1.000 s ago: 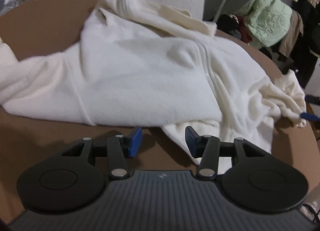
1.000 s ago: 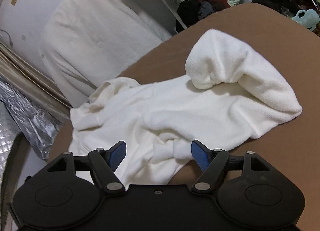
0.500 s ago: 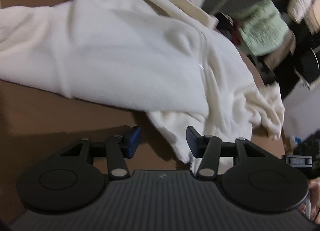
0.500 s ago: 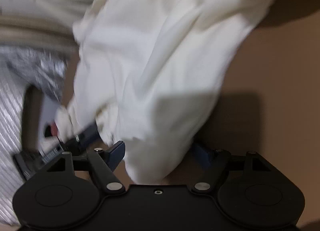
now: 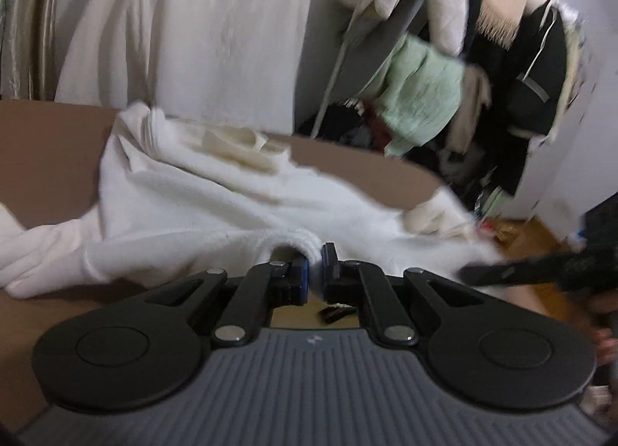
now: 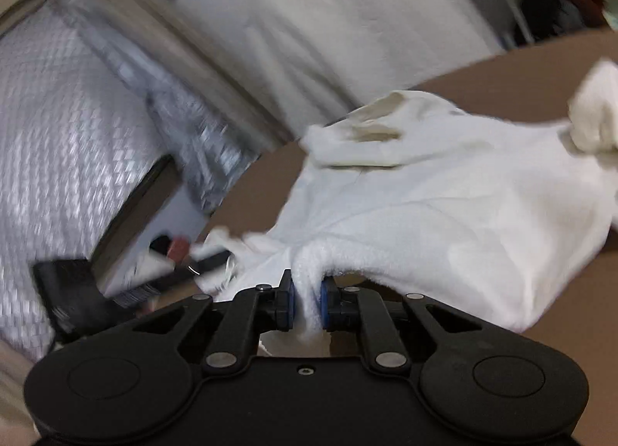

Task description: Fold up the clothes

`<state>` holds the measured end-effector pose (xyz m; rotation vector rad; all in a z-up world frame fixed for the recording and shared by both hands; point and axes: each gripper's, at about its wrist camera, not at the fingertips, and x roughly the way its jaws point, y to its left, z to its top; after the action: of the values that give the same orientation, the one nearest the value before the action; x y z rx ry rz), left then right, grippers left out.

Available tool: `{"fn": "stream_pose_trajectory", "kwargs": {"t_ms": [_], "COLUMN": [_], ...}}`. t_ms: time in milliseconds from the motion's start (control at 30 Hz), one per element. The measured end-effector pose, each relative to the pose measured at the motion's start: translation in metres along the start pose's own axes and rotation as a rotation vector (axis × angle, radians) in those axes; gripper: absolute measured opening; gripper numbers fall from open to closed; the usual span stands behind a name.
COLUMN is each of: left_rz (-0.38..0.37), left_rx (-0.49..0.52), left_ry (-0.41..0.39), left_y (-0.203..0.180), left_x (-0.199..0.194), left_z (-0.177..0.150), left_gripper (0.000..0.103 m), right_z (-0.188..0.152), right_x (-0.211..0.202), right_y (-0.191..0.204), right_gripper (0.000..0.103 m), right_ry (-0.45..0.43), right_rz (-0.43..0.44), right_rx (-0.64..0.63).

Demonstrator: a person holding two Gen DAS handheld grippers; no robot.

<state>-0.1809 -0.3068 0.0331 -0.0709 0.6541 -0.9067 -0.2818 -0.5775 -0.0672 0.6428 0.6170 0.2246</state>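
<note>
A cream fleece zip jacket lies spread on the brown table, collar at the far side. My left gripper is shut on the jacket's near hem, with a ribbed fold pinched between the blue pads. In the right wrist view the same jacket bunches toward me, and my right gripper is shut on a thick fold of its edge. The right gripper's dark body shows blurred at the left view's right edge. One sleeve trails off to the left.
A white padded garment hangs behind the table. A heap of clothes, with a pale green quilted piece, fills the back right. Silver foil sheeting and a curtain stand at the left. The table's curved edge drops to wooden floor.
Both grippers were open a second ago and have closed on the jacket's near edge. The hem is lifted and the cloth is pulled toward me; both views have swung upward.
</note>
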Motion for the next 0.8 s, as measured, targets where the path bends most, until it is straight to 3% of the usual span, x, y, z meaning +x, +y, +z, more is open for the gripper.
{"fn": "stream_pose_trajectory", "kwargs": {"t_ms": [100,200,233,333,400,433,500,600,700,800], "left_rz": [0.03,0.075,0.09,0.135,0.165,0.18,0.21,0.258,0.336,0.415], "left_rx": [-0.007,-0.043,-0.055,-0.092,-0.116,-0.128,-0.152,-0.192,-0.261,-0.33], "left_ry": [0.124,0.142,0.148,0.166,0.178,0.184,0.195,0.215,0.254,0.293], "left_y": [-0.003,0.02,0.027,0.05,0.065,0.073,0.088,0.112,0.148,0.184], "left_x": [-0.011,-0.008,-0.007,-0.004,-0.002,-0.001,0.001,0.005,0.029,0.053], "left_z": [-0.015,-0.009,-0.007,-0.002,0.002,0.004,0.008,0.012,0.0,-0.011], "left_gripper": [0.007,0.011,0.011,0.013,0.018,0.02,0.042,0.055,0.057,0.057], "right_z": [-0.02,-0.045,-0.048,-0.042,-0.033,-0.027,-0.016,0.004,0.018,0.017], "right_x": [0.019,0.057,0.063,0.055,0.039,0.033,0.027,0.029,0.043,0.065], "right_y": [0.021,0.022,0.018,0.018,0.014,0.011,-0.001,-0.023,-0.035,-0.011], "right_gripper": [0.016,0.021,0.023,0.032,0.049,0.049,0.05,0.05,0.05,0.05], "right_ry": [0.188,0.402,0.426,0.375,0.305,0.278,0.241,0.194,0.161,0.148], "right_rz": [-0.115,-0.271,-0.297,-0.292,-0.27,-0.272,-0.294,-0.362,-0.392,-0.349], "right_rx": [-0.116,-0.196,-0.191,-0.176,-0.127,-0.099,-0.049,0.045,0.142,0.063]}}
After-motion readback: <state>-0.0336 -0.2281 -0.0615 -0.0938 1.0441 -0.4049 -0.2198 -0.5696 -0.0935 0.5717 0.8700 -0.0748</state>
